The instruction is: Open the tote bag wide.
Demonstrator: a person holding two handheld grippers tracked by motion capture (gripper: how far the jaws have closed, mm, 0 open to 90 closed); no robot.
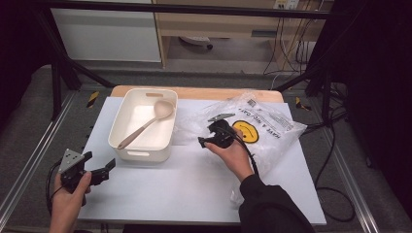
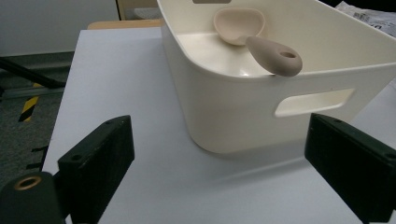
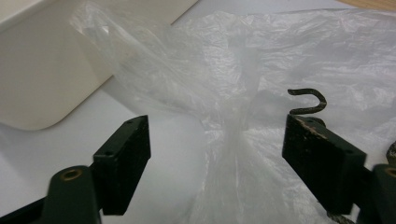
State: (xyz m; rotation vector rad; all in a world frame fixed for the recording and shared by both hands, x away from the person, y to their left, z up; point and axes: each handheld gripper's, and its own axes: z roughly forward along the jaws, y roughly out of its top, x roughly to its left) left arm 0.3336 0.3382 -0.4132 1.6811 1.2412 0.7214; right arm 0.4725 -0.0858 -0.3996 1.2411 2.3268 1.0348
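Beside the white plastic tub (image 1: 143, 127), on its right, lies the crinkly clear plastic bag (image 1: 262, 127). Over it hangs the right gripper (image 1: 208, 136), jaws wide, holding nothing. Left of the tub, the left gripper (image 1: 101, 170) is wide too. That slippery bag could slide away or snag. It reads "HAVE A NICE DAY".

Thin crinkled clear plastic bag (image 3: 243, 88) (glossy); tub (image 2: 243, 93) smooth plastic.

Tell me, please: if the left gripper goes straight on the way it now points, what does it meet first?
Probably the near wall of the white bin, close to its handle slot. The left gripper has open jaws with bare table between them and the bin. Depth is hard to judge.
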